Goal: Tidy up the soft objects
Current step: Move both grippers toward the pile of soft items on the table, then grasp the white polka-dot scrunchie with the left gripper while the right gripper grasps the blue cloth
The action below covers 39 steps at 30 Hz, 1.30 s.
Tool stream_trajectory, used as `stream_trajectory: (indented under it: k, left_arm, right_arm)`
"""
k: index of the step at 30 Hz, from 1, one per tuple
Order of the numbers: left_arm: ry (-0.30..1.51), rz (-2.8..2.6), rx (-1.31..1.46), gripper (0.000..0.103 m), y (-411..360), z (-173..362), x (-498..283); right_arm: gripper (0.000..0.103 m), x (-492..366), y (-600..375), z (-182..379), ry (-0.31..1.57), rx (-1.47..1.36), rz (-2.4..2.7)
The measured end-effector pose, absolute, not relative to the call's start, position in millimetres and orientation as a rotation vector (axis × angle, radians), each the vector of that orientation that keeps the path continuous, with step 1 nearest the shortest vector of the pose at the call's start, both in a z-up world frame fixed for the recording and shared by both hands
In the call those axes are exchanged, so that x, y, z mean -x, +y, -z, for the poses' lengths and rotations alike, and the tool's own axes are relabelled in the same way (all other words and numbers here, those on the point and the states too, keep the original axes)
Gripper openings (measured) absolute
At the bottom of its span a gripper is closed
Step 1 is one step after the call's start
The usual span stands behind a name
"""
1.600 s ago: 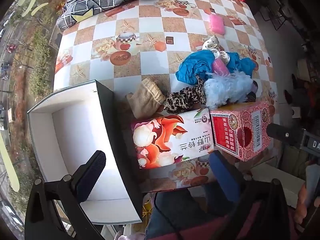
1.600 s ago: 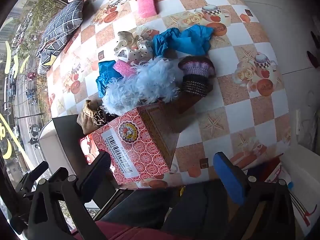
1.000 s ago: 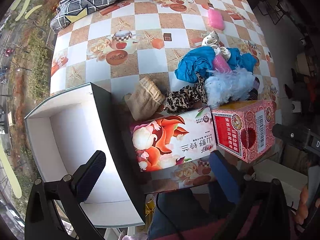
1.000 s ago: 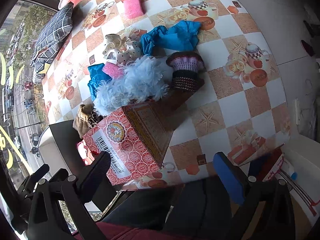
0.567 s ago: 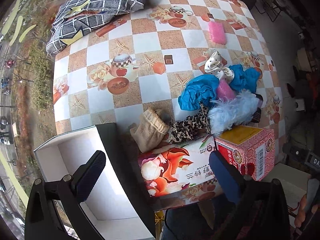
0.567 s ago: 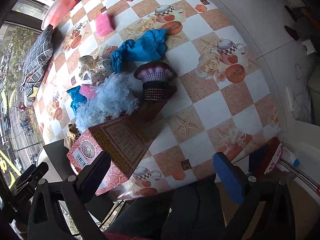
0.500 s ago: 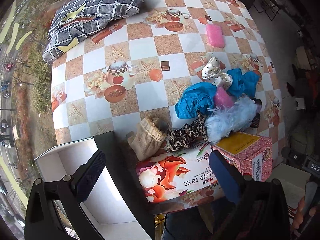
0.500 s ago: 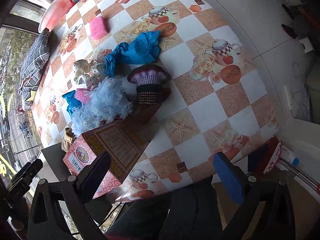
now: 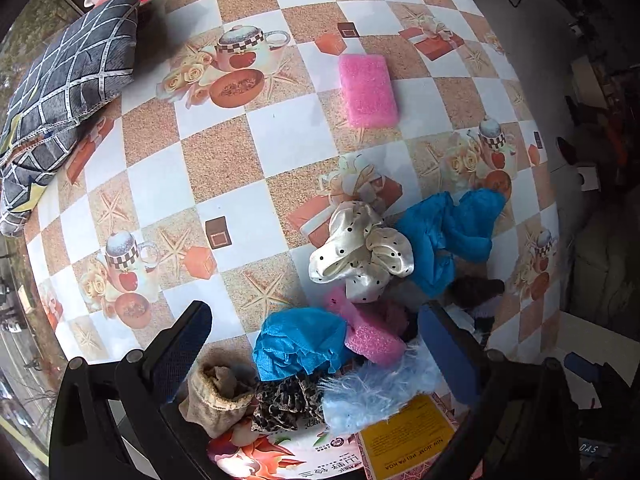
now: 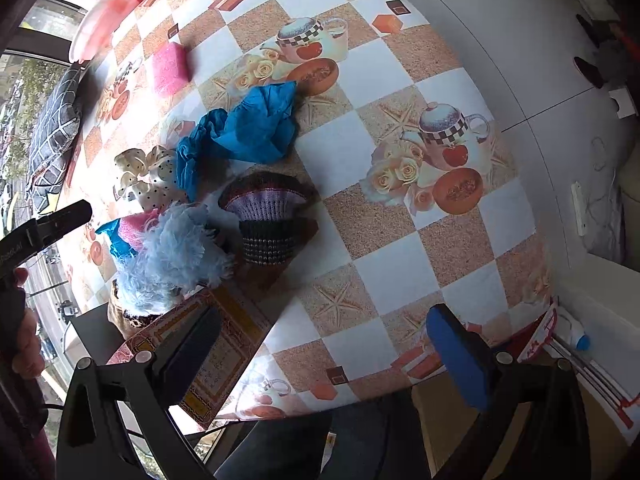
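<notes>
A pile of soft things lies on the checkered table: a cream polka-dot scrunchie, blue cloths, a pink sponge piece, a light-blue fluffy scrunchie, a leopard scrunchie and a beige pouch. A second pink sponge lies apart, farther back. My left gripper is open above the pile's near side. My right gripper is open and empty above the table's near edge, right of the purple knit hat and the fluffy scrunchie.
Two cartons stand at the near edge: a floral one and a red patterned one. A dark checked cushion lies at the far left. A pink plate sits at the far edge. The floor drops off to the right.
Both grippers have moved forward over the table toward the pile. The white open box at the left has dropped out of the left wrist view. Both stay open.
</notes>
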<state>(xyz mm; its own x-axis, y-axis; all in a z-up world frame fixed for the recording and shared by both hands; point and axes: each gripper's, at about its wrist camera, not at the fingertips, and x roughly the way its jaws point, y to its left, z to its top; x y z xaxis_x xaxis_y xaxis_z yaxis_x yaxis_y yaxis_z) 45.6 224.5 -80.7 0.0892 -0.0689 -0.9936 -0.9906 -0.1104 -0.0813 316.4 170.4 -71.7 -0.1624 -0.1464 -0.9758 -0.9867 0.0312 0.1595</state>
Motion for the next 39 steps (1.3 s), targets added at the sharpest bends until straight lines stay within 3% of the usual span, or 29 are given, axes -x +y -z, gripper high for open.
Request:
stream_trajectory:
  k: [8,21,27,31,39]
  left_arm:
    - [1.300,-1.207,1.419,0.103,249.3,136.1,-44.4]
    - [1.391,-1.541,1.245,0.103,251.9,148.2,-6.2]
    - [1.234,-1.617,1.360,0.103,243.8,125.8,41.9]
    - [1.070,-1.489,1.447,0.103,231.2,109.0,42.6]
    - [1.098,-1.403,1.522,0.103,243.2,137.6,2.0]
  right_arm:
    - [0.103,-319.1,190.5,92.1,1.460,1.259,-1.264]
    - [0.103,-249.2,277.5,129.2,1.332,1.332,-1.387]
    - [0.103,-210.1,292.6,161.3,1.186,1.470,-1.394]
    - [0.103,-233.1,300.1,174.0,1.137,1.478,-1.316]
    - [0.103,-268.9,307.6,147.7,1.307,1.295,-1.403]
